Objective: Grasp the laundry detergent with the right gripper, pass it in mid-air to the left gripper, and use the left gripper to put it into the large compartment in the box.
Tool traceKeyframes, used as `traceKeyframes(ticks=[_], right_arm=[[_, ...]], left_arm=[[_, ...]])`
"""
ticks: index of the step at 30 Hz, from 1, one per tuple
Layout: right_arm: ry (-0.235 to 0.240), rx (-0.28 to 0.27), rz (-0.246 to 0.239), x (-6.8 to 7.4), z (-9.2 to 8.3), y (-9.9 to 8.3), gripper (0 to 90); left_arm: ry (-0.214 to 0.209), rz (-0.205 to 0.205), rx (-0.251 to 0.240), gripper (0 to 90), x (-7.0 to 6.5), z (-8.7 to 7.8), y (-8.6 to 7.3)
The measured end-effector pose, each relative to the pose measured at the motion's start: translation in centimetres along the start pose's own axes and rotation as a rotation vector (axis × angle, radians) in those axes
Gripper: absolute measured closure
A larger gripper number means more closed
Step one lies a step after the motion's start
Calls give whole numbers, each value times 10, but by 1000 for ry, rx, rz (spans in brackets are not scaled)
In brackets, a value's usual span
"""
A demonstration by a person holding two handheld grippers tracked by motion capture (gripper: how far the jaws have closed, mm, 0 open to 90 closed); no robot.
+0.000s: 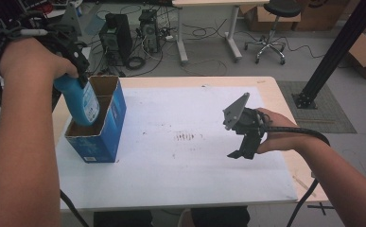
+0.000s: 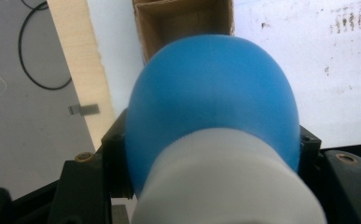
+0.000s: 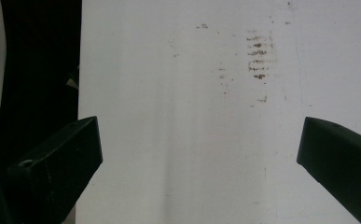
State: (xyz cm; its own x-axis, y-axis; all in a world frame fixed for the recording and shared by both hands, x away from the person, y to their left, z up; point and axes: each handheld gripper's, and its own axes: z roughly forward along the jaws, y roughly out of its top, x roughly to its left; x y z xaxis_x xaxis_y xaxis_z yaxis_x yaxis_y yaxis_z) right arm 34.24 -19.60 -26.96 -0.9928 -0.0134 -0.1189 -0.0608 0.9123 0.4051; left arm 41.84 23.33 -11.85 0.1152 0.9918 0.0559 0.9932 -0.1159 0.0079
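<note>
Bottle [image 1: 80, 99] of blue plastic hangs at the left of the frame, clamped in my left gripper [image 1: 79, 75], its base inside the open box [image 1: 106, 124]. My right gripper [image 1: 239, 154] at centre-right holds nothing, jaws wide.

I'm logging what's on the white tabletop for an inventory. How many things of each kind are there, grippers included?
Blue plastic bottle with white cap: 1, clamped in the left gripper, tilted, its base in the box.
Open blue cardboard box: 1
Black two-jaw grippers: 2; the right gripper has its jaws apart with nothing between them.
Total: 4
</note>
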Motion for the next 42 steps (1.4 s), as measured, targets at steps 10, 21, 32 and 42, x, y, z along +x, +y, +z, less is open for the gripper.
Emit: traceKeyframes(ticks=[10, 21, 32, 42], right_arm=[[-1, -3, 8, 0, -2, -2, 0], [-8, -5, 22, -2, -1, -6, 0], [-6, -4, 24, -1, -2, -6, 0], [-2, 2, 29, -1, -1, -7, 0]], left_arm=[[-23, -8, 6, 379, 6, 31, 4], [-42, -8, 30, 379, 7, 75, 7], [-38, -12, 52, 379, 6, 123, 10], [-42, -15, 66, 379, 8, 156, 12]])
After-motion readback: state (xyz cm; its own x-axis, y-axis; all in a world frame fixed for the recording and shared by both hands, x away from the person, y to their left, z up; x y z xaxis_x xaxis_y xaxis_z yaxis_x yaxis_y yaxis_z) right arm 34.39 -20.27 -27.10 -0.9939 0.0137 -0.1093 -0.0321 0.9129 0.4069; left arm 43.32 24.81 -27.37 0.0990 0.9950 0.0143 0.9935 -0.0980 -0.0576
